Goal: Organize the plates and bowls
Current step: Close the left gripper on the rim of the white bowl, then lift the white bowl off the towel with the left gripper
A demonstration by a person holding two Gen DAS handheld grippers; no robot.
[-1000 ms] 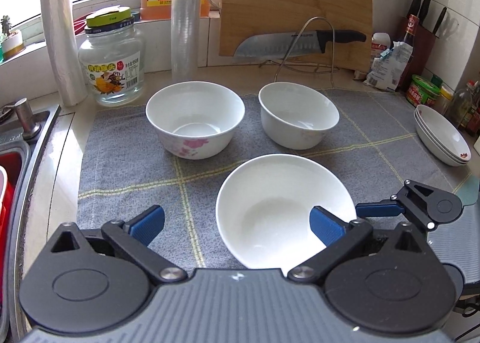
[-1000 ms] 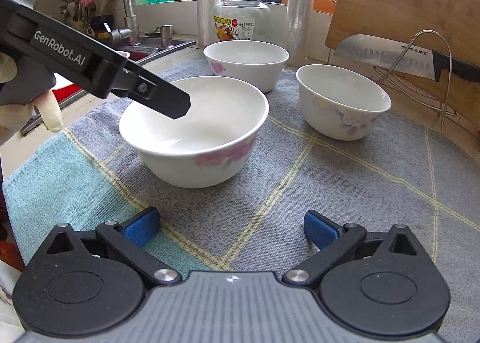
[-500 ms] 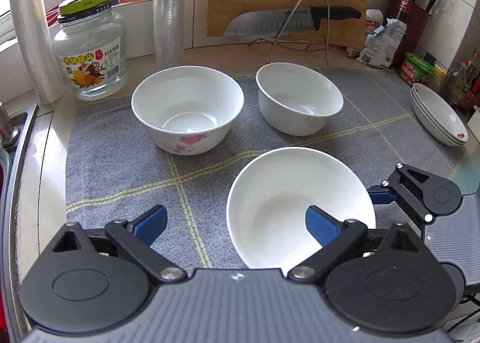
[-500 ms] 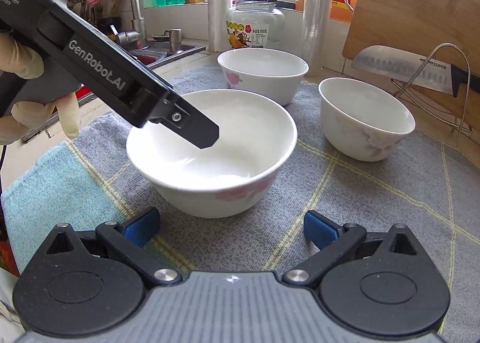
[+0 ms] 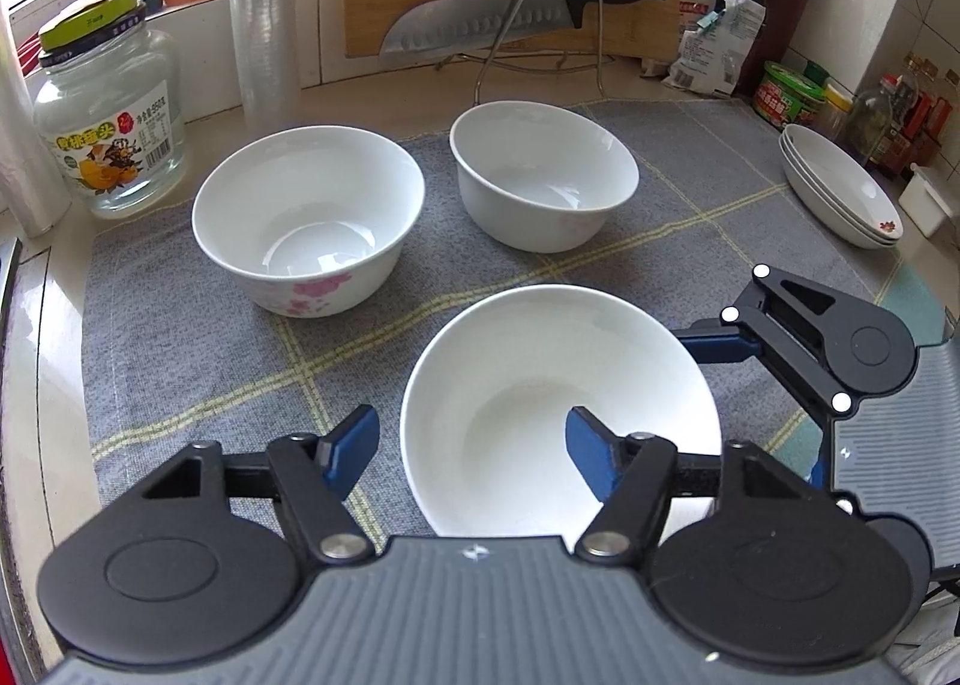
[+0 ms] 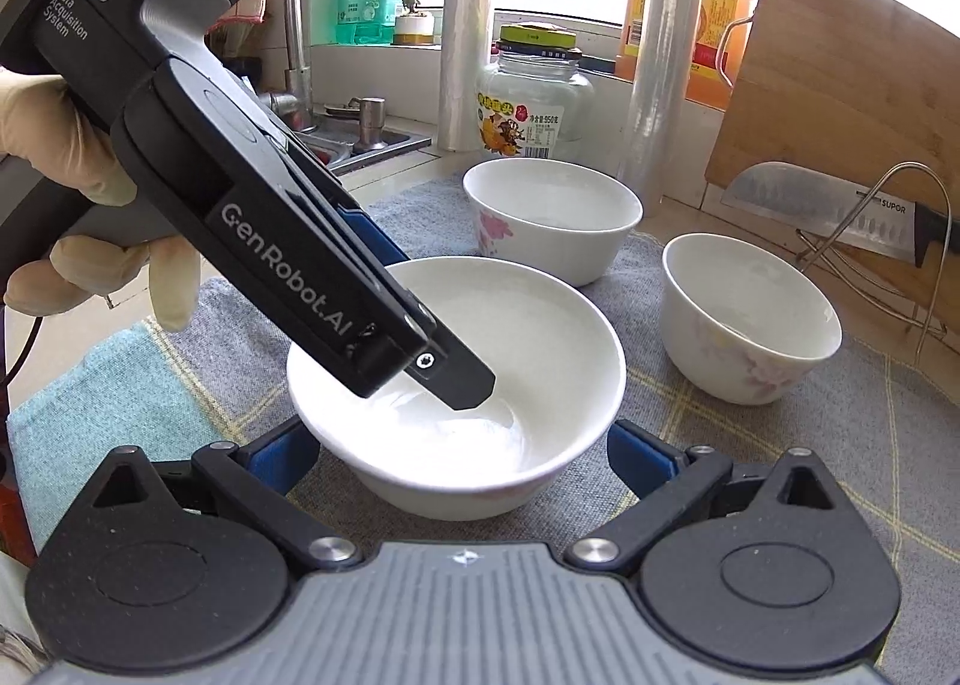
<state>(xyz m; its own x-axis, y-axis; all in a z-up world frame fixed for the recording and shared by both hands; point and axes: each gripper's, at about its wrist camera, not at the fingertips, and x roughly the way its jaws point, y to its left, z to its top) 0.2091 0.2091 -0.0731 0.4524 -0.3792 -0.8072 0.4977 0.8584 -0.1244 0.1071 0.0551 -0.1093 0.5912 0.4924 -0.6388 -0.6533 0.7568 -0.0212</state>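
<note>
The nearest bowl (image 5: pixel 558 409) sits on the grey mat (image 5: pixel 180 337) at the front of the desk, apart from the flowered bowl (image 5: pixel 309 217) and the plain bowl (image 5: pixel 543 184), likely to be nested with them. The left gripper (image 5: pixel 471 445) has its fingers (image 5: pixel 591 460) spread, straddling the near rim with one inside. The right gripper (image 6: pixel 465 457) brackets the bowl with its fingers (image 6: pixel 636 454) spread wide, neither pinching. Stacked plates (image 5: pixel 840 187) wait at right.

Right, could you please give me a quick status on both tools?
Left tool open, straddling near bowl rim. Right tool open around the same bowl. Two bowls behind, nothing blocking.
</note>
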